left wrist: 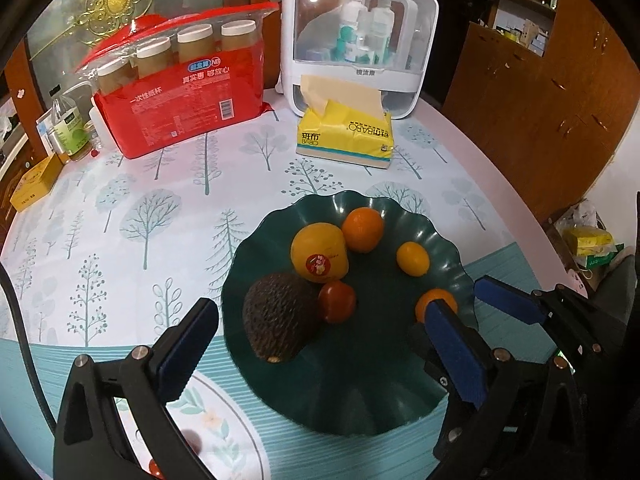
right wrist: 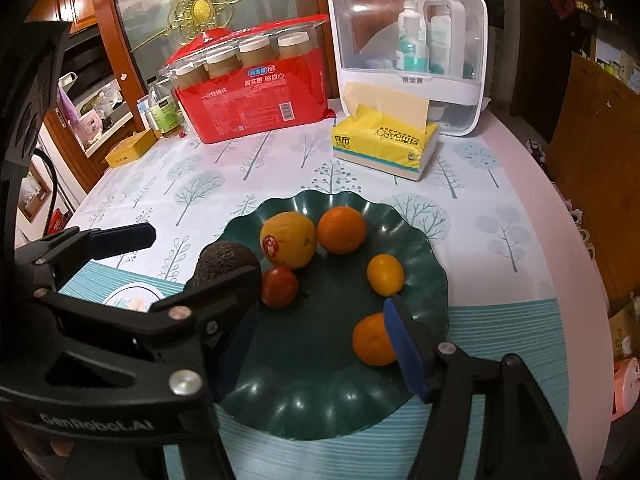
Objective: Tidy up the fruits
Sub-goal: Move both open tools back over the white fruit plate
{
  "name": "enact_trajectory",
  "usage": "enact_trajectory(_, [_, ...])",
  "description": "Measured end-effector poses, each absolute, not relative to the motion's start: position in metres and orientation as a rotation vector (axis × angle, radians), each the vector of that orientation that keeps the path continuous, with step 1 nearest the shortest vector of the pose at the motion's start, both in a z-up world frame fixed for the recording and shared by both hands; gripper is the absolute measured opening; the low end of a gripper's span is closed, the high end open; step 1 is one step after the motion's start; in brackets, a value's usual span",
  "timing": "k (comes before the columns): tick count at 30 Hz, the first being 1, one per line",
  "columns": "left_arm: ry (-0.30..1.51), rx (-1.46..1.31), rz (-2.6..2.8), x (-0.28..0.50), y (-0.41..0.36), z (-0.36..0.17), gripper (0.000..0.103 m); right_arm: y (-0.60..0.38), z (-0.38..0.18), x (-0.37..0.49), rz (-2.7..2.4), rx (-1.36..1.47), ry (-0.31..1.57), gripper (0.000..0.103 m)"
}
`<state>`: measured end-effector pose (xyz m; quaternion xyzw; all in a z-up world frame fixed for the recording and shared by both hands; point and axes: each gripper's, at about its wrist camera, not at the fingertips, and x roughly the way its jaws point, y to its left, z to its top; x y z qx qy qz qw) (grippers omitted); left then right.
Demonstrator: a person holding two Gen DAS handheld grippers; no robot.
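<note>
My left claw point(left wrist: 320, 308) hangs wide open with nothing in it, above the near side of the green plate point(left wrist: 360, 400). My right claw point(right wrist: 320, 302) is about half open and also empty; its right finger stands in front of the small mandarin point(right wrist: 372, 338), pads clear of it.

All the fruit lies on that dark green scalloped plate. The avocado point(left wrist: 280, 320) is at the near left. The red tomato point(left wrist: 337, 301) is just right of it. The large yellow fruit with a red sticker point(left wrist: 318, 254) sits behind them, against the orange point(left wrist: 362, 230) at the far side. A small yellow citrus point(left wrist: 413, 259) lies apart to the right, and the mandarin is nearest on the right.

The plate rests on a round table under a white tablecloth point(left wrist: 160, 220) printed with pale trees, partly on a teal striped area at the near edge.

Along the far side stand a red pack of paper cups point(left wrist: 180, 92) on the left, with a green-labelled bottle point(left wrist: 72, 128) and a yellow box point(left wrist: 34, 184) further left. A yellow tissue pack point(left wrist: 344, 136) sits in the middle with a sheet sticking up. Behind it is a white storage case point(left wrist: 360, 40) with a clear cover, bottles inside.

Beyond the table are a glass door with gold ornament point(left wrist: 112, 0) and, to the right, brown wooden cabinets point(left wrist: 540, 100).
</note>
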<state>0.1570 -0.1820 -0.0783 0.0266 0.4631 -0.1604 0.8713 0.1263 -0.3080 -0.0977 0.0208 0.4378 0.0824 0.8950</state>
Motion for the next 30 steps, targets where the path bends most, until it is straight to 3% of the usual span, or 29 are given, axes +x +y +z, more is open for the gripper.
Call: enact_trajectory(30, [0.809,0.099,-0.381,0.056,-0.046,0.005,0.102,-0.214,-0.032,0.035,0.093,0.081,0.838,0.066])
